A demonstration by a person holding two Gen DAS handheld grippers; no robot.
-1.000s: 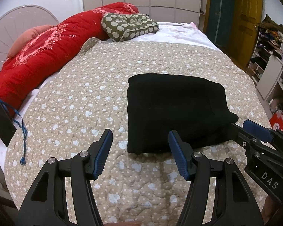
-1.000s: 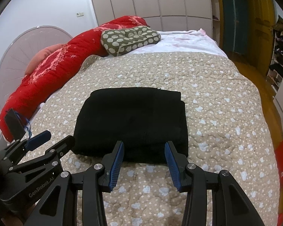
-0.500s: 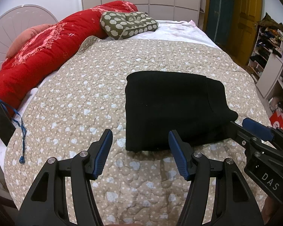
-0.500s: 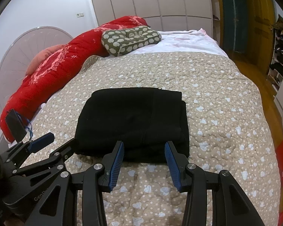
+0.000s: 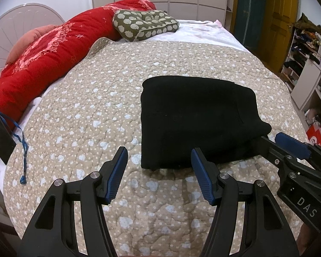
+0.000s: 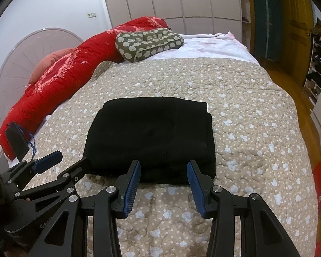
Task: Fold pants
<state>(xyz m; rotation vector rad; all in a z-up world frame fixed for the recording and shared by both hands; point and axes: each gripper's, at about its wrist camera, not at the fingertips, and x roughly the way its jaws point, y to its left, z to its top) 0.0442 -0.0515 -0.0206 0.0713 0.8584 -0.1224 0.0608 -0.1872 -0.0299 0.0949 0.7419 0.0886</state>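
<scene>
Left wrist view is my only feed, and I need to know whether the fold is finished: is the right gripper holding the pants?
Observer: No. The right gripper is open with nothing between its pads. The folded black pants lie just past its fingertips.
Operator: My view bulges at the pants' right side. Is that edge tidy?
Observer: In the right wrist view that edge runs fairly straight, with the layers stacked flat on the quilt.
</scene>
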